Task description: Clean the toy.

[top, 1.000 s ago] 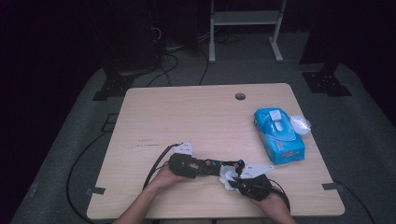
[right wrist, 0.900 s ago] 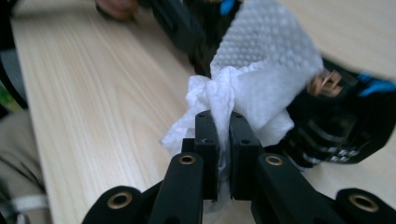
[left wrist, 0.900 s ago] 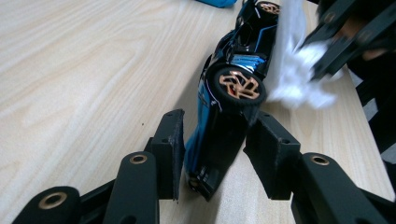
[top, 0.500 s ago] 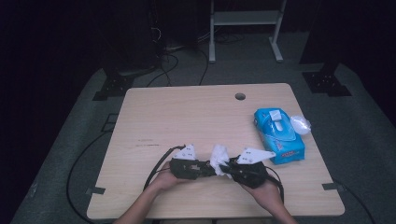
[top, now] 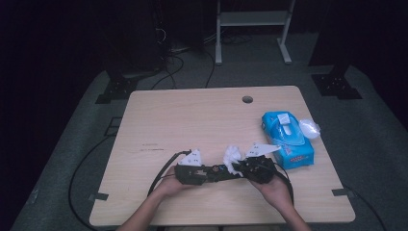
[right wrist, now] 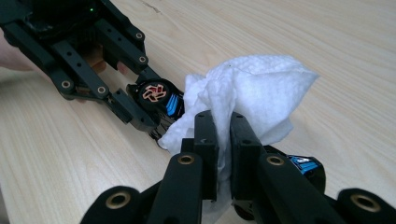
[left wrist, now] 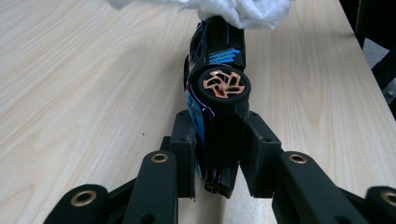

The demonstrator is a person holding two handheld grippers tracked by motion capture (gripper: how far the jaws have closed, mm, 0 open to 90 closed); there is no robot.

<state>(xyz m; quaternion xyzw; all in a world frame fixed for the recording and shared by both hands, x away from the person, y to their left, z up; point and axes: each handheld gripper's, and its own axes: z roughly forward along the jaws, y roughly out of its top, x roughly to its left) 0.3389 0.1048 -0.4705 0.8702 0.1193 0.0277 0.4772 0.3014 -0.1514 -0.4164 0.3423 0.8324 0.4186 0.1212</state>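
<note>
Near the desk's (top: 159, 120) six o'clock edge, the left gripper (left wrist: 219, 154), jaws just closing, clenched a black-and-blue toy car (left wrist: 217, 88), while at its three o'clock the right gripper (right wrist: 224, 135) pinched a white tissue (right wrist: 252, 88) against the car.

toy car (top: 222, 170) lies on the table (top: 192, 120), tissue pack (top: 287, 140) to its right.

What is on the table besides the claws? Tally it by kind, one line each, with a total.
Toy car, black and blue, clamped in the left claw: 1
White tissue, pinched in the right claw: 1
Blue tissue pack: 1
Crumpled clear wrapper beside the pack: 1
Total: 4
</note>
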